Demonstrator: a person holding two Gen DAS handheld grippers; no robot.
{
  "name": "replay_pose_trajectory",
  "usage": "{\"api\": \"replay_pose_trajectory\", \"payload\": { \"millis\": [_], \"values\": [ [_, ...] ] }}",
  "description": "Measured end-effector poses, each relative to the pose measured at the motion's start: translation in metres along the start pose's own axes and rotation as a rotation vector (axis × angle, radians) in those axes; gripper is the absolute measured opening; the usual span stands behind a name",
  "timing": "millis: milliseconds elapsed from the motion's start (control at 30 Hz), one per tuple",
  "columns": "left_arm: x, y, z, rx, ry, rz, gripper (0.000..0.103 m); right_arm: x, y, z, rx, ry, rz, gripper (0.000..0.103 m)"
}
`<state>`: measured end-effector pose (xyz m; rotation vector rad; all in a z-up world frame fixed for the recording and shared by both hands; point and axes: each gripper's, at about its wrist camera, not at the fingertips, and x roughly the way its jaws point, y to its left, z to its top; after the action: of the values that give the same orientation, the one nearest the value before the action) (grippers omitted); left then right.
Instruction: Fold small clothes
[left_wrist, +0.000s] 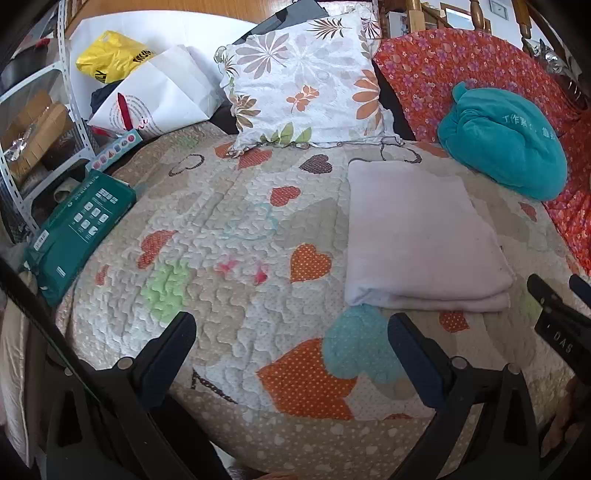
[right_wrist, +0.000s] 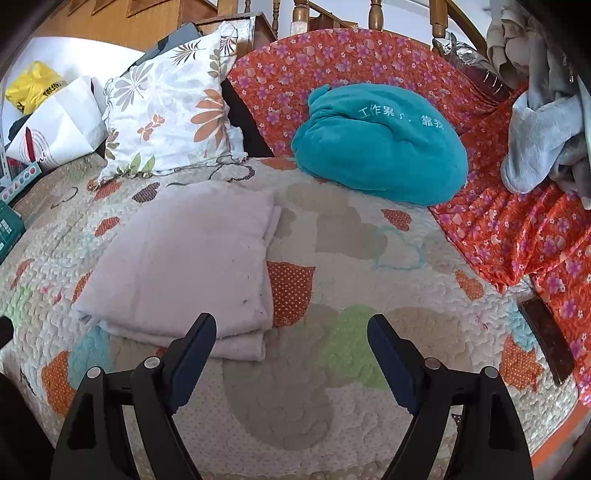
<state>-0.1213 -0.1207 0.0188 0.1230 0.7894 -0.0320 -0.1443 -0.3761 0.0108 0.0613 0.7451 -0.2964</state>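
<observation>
A pale pink garment (left_wrist: 421, 232) lies folded in a neat rectangle on the heart-patterned quilt (left_wrist: 236, 236); it also shows in the right wrist view (right_wrist: 177, 262). My left gripper (left_wrist: 291, 325) is open and empty, hovering just in front of the garment's near edge. My right gripper (right_wrist: 291, 328) is open and empty, its left finger (right_wrist: 195, 350) close to the garment's near right corner without gripping it. The right gripper's tip (left_wrist: 557, 310) shows at the right edge of the left wrist view.
A floral pillow (left_wrist: 303, 81) and a teal cushion (left_wrist: 506, 144) lie at the back on a red floral cover (right_wrist: 517, 229). A green box (left_wrist: 81, 229), white bag (left_wrist: 162, 96) and yellow bag (left_wrist: 110, 55) sit left. A phone (right_wrist: 546, 339) lies right; grey clothes (right_wrist: 546, 129) pile far right.
</observation>
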Motion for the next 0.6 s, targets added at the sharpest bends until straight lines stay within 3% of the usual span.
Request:
{"api": "replay_pose_trajectory", "payload": {
  "millis": [300, 600],
  "values": [
    [0.024, -0.016, -0.013, 0.028, 0.077, -0.041, 0.103, 0.009, -0.008, -0.001, 0.029, 0.021, -0.025, 0.088],
    [0.039, -0.017, -0.019, 0.041, 0.121, -0.032, 0.103, 0.017, 0.000, -0.004, 0.001, 0.042, -0.031, 0.088]
  ]
}}
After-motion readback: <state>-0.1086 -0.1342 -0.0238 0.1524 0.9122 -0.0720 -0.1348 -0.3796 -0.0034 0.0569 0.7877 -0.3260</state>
